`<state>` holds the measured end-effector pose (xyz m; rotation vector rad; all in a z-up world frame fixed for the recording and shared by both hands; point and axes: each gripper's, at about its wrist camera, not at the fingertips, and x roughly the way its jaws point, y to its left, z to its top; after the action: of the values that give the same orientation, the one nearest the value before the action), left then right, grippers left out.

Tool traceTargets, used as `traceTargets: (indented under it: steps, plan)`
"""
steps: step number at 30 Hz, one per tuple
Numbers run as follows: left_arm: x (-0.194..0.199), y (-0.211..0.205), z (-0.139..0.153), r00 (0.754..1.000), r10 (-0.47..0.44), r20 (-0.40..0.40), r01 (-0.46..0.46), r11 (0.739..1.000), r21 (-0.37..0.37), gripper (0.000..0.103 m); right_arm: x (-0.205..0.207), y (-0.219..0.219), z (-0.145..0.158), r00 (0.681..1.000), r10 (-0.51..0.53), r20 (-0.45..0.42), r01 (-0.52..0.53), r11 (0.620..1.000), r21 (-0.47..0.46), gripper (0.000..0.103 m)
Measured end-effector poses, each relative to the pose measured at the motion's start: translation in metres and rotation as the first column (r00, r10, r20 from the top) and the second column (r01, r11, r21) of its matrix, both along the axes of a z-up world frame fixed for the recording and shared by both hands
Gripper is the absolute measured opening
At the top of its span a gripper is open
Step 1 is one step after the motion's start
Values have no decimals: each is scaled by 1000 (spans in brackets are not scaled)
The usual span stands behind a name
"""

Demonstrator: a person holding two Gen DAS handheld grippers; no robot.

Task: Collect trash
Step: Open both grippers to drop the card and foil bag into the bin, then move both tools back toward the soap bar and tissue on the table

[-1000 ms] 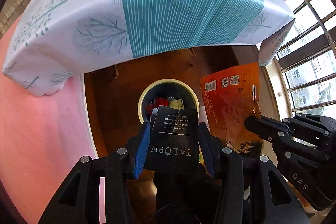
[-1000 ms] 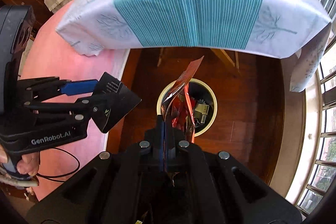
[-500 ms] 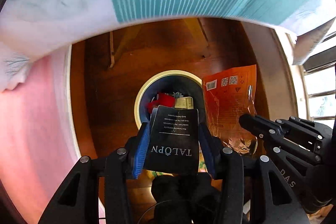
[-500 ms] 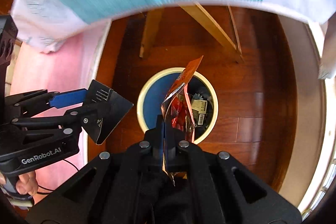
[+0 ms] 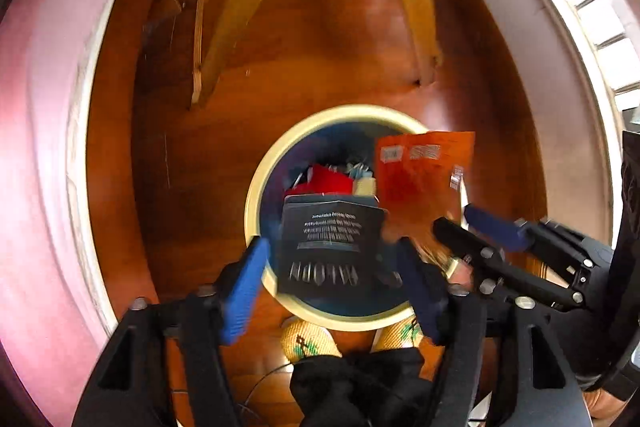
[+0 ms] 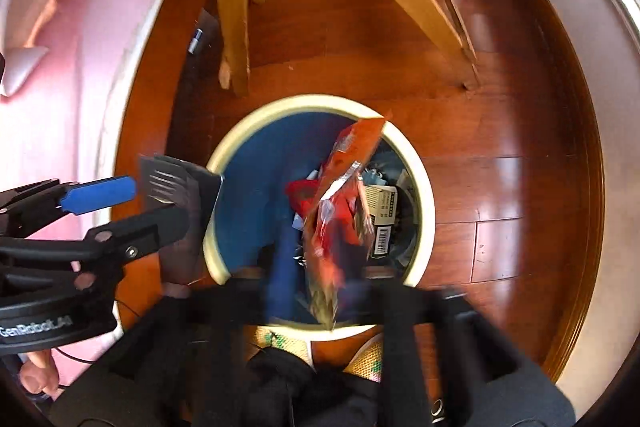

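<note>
Black printed packet (image 5: 330, 247) and crinkled orange wrapper (image 6: 340, 203).

Left gripper (image 5: 332, 283) jaws opening, black packet (image 5: 330, 247) loose between them over cream-rimmed bin (image 5: 256, 195); orange wrapper (image 5: 420, 179) beside.

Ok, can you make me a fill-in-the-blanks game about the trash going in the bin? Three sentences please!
1. The black packet hangs between the opening left gripper's blue pads, right above the round ____.
2. The crinkly wrapper between the opening right gripper's fingers is coloured ____.
3. The trash bin stands on a floor made of ____.

Missing words: trash bin; orange; wood
</note>
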<state>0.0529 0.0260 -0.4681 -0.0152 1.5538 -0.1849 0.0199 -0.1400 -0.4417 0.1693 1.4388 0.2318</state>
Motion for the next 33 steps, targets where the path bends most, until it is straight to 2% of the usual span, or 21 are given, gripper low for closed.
traceTargets:
  steps: [1,3,11,22,26,33]
  plan:
    - [1,3,-6,1000,10,-3,-10,1000,5,80,3,-1,-7,1000,-5,-6,5,1000,-7,52]
    - [3,8,-13,1000,25,-7,-25,1000,9,90,4,-3,-16,1000,-19,-9,19,1000,-8,53]
    - [1,19,3,999,23,38,-25,998,50,93,3,-12,-14,998,-54,-7,54,998,-41,56]
    - [-17,21,86,996,6,93,-11,999,53,93,-16,-9,62,992,-125,3,125,990,-60,56]
    - [-26,23,132,992,8,129,-13,999,40,93,-21,-6,101,993,-121,13,122,990,-65,57]
    - [-43,30,224,986,12,168,-15,1000,18,93,-26,-5,187,990,-139,21,140,989,-51,60]
